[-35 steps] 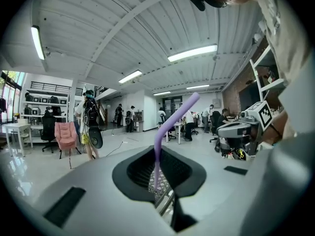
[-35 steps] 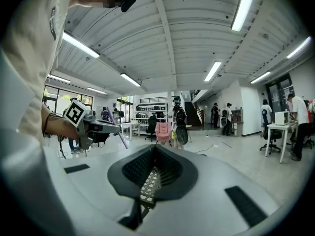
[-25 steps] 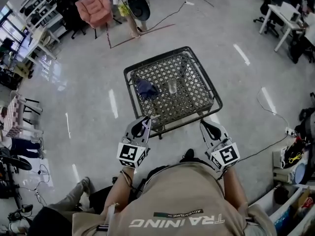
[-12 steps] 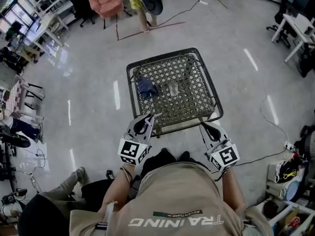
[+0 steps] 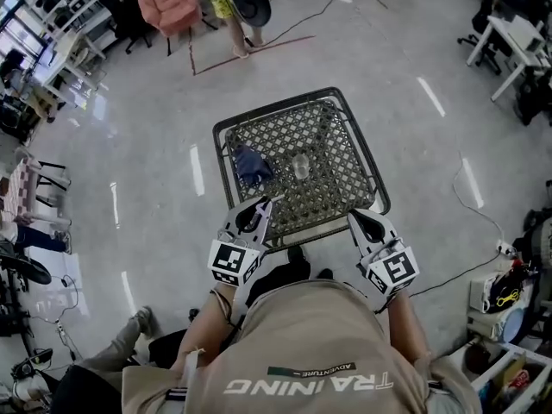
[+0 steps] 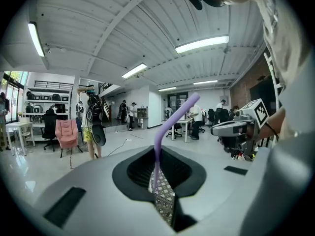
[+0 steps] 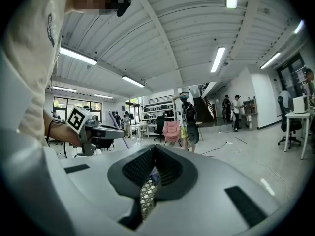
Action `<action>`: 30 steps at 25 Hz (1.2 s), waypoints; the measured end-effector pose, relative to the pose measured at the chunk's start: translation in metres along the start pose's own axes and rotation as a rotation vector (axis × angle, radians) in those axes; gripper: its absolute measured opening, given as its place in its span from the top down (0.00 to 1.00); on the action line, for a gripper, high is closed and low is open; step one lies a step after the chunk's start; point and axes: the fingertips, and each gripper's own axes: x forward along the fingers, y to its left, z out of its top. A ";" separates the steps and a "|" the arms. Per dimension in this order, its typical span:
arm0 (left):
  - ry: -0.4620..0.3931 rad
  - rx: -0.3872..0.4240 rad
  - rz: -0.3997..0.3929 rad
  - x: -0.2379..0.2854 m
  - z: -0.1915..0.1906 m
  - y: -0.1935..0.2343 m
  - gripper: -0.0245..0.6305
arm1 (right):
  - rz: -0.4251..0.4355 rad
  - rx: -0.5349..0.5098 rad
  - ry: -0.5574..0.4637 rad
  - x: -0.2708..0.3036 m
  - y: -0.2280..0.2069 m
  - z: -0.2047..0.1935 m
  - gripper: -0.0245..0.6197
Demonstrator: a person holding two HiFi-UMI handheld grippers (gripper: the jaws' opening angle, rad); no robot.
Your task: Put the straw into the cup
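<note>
A clear cup (image 5: 300, 166) stands upright near the middle of a black mesh table (image 5: 338, 145). My left gripper (image 5: 253, 210) hovers at the table's near left edge, shut on a lilac bendy straw (image 6: 161, 132). The straw rises from the jaws and bends to the right at its top. My right gripper (image 5: 362, 221) is level with it at the near right edge, its jaws together with nothing in them. In the right gripper view the jaws (image 7: 147, 186) show only mesh through a thin slit. The left gripper (image 7: 101, 132) shows at that view's left.
A crumpled blue cloth (image 5: 250, 164) lies on the mesh, left of the cup. A pink chair (image 5: 166, 3) and a standing person (image 5: 233, 7) are beyond the table. White desks (image 5: 509, 33) stand at the right, and bins and cables (image 5: 504, 287) sit at the lower right.
I have stepped up to the table with both grippers, so their tips now reach its near edge. The straw stays gripped in the left gripper.
</note>
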 end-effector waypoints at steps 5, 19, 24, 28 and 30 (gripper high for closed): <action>-0.001 0.022 -0.044 0.031 0.006 0.014 0.90 | -0.022 -0.024 -0.003 0.023 -0.015 0.013 0.94; 0.026 0.021 -0.144 0.087 -0.002 0.051 0.90 | -0.088 -0.017 0.048 0.069 -0.037 0.007 0.94; 0.063 0.030 -0.144 0.119 -0.008 0.051 0.90 | -0.084 -0.020 0.057 0.071 -0.062 0.010 0.94; 0.097 0.006 -0.130 0.142 -0.021 0.051 0.90 | -0.072 -0.013 0.065 0.072 -0.084 0.011 0.94; 0.112 0.003 -0.127 0.153 -0.026 0.052 0.90 | -0.061 -0.021 0.065 0.075 -0.093 0.014 0.94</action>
